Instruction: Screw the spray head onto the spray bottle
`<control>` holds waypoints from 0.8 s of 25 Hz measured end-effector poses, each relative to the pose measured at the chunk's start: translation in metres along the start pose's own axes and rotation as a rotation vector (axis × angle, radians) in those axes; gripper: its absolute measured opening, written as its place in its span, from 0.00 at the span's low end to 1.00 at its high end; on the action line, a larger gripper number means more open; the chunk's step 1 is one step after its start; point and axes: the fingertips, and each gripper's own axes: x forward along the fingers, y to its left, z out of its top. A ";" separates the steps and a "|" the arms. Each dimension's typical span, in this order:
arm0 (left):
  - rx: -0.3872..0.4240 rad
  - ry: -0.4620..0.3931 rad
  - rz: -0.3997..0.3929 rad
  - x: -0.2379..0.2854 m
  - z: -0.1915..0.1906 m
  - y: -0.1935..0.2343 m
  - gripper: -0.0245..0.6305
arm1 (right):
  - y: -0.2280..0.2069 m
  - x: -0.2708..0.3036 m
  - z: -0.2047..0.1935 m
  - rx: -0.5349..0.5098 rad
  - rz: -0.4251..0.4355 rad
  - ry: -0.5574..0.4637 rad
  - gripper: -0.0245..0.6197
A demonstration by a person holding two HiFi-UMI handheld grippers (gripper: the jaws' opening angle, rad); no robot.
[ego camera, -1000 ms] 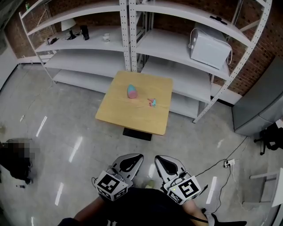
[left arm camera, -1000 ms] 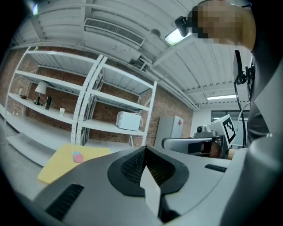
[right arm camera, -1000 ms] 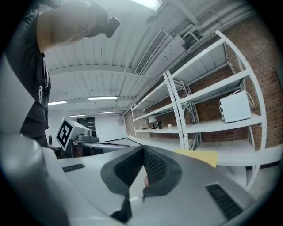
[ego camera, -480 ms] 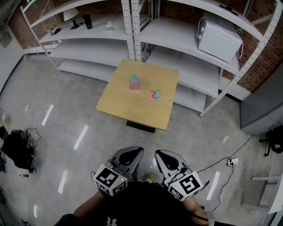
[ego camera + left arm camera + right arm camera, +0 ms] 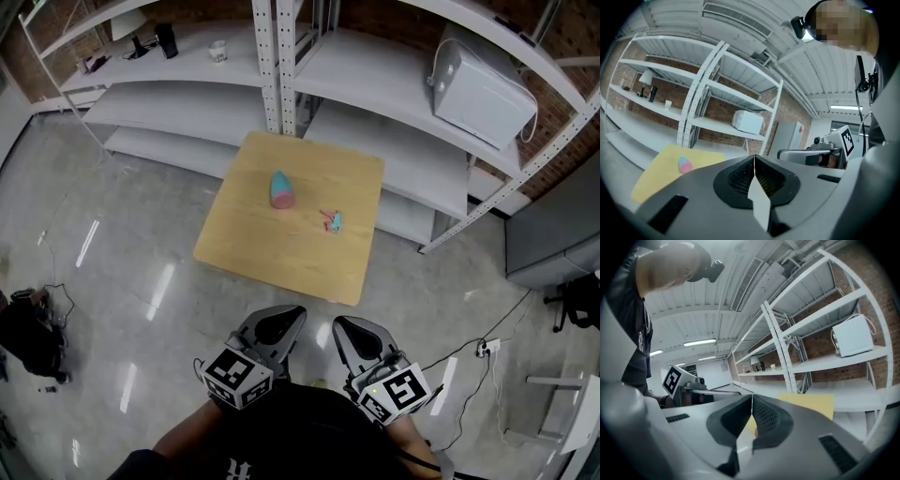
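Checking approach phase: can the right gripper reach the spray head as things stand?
Probably not yet: the right gripper, shut, is short of the table; nothing blocks the spray head.

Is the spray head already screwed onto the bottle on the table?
No, in the head view the spray head lies on the table apart from the bottle, to its right.

The spray head (image 5: 330, 221) is showing too small for detail. Your right gripper (image 5: 752, 397) is hiding much of the table (image 5: 811, 404).
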 end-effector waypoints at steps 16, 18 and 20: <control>-0.252 0.265 0.057 0.145 0.002 0.293 0.17 | -0.121 0.196 0.024 0.126 -0.128 0.129 0.04; -0.298 0.299 0.101 0.166 -0.007 0.321 0.19 | -0.141 0.207 0.020 0.136 -0.119 0.148 0.04; -0.347 0.326 0.145 0.186 -0.016 0.344 0.19 | -0.165 0.217 0.012 0.144 -0.106 0.175 0.04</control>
